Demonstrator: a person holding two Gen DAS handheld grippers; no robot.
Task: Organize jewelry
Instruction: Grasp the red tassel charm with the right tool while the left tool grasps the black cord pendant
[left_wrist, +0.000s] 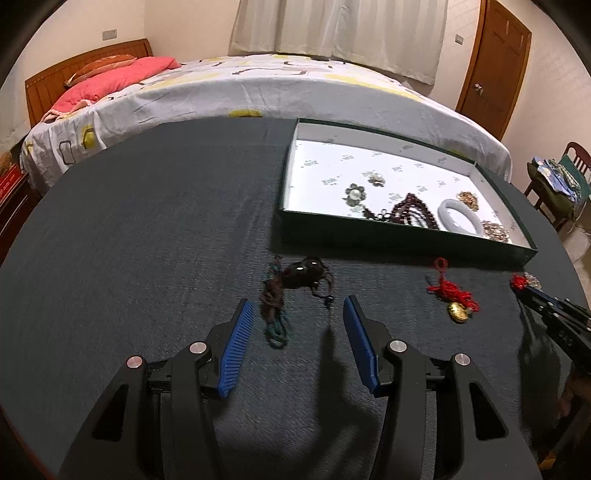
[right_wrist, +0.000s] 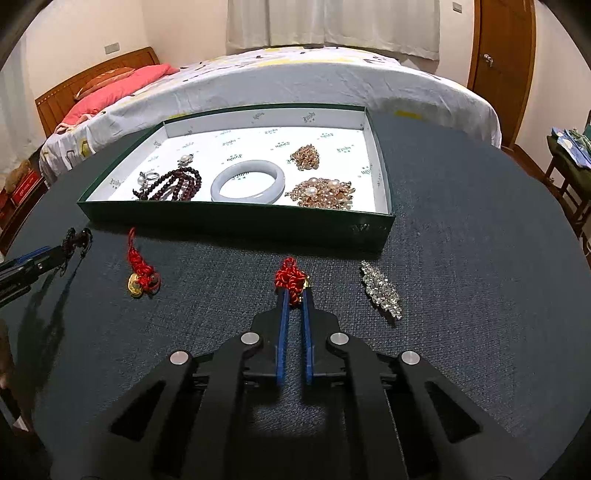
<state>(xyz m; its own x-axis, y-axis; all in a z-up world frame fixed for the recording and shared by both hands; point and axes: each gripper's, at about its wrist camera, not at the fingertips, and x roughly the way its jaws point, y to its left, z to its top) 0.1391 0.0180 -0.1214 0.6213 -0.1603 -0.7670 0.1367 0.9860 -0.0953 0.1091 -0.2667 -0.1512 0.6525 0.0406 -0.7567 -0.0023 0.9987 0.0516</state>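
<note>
Left gripper (left_wrist: 298, 308) spread wide above the dark mat (left_wrist: 147, 229), blue pads (left_wrist: 236, 349) well apart, nothing between them. Just ahead, a dark cord tangle (left_wrist: 291, 284) with a glossy black bead, lying on the mat between the tips and the tray (left_wrist: 402, 242).

Right gripper (right_wrist: 294, 291) pressed nearly together — pinching a red knot charm (right_wrist: 290, 277) at the tips, a gold bit showing at the charm's right side. Whether the charm is off the mat cannot be told.

On the mat, left of the right gripper: a second red charm (right_wrist: 142, 275) with a gold coin, near the tray's front wall. To the right: a crystal clip (right_wrist: 381, 288), lying slantwise, apart from the tray.

Inside the tray, on white printed lining — pale bangle (right_wrist: 248, 181) in the middle near the front wall, dark red beads (right_wrist: 173, 184) just left of it, two pearl flower pieces (left_wrist: 365, 187) further left, two gold-toned brooches (right_wrist: 320, 192) to the right, one behind the other.

Beyond the mat, a bed (right_wrist: 295, 85) with a pink pillow (right_wrist: 110, 92); a wooden door (right_wrist: 504, 44) at right.
</note>
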